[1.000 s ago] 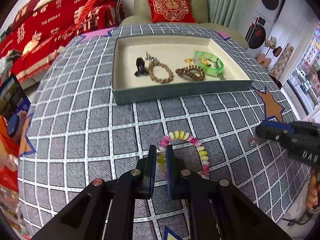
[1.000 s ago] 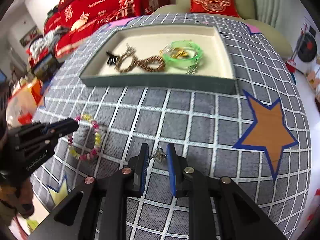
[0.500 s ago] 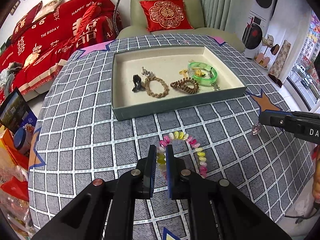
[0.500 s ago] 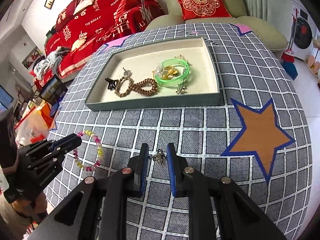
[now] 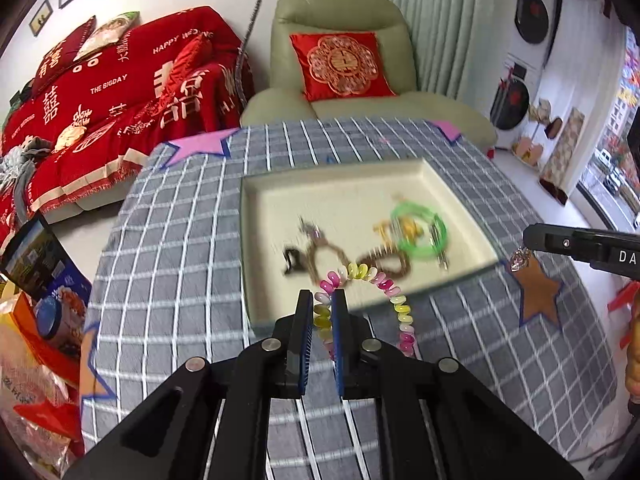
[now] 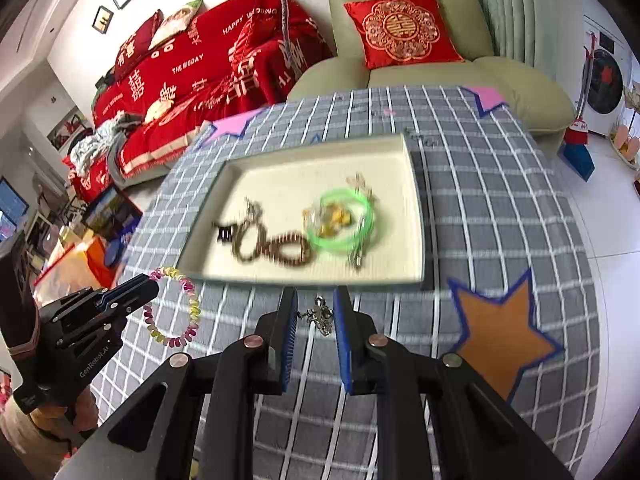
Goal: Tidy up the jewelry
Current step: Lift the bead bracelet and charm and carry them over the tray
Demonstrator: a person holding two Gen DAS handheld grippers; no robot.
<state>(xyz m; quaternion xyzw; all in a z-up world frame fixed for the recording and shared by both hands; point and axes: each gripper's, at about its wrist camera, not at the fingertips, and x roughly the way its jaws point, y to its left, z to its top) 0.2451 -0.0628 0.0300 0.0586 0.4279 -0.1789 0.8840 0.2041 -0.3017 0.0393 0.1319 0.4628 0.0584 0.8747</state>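
"HAPPY WEDDING", "THE BIGDAY" on red sofa cover [image 6: 208, 68]; "GenRobot.AI" on left tool [image 6: 136, 295]; "DA" on right tool [image 5: 534, 238]; 囍 on cushion [image 6: 402, 28].

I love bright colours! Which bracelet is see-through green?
The green bangle, lying in the tray at its right side. The two beside it are brown and beaded, and the pink-and-yellow bead bracelet is held up by the left gripper.

You face a green armchair [image 5: 344, 80] with a red cushion [image 5: 340, 65]; a red-draped sofa [image 5: 108, 112] stands left.
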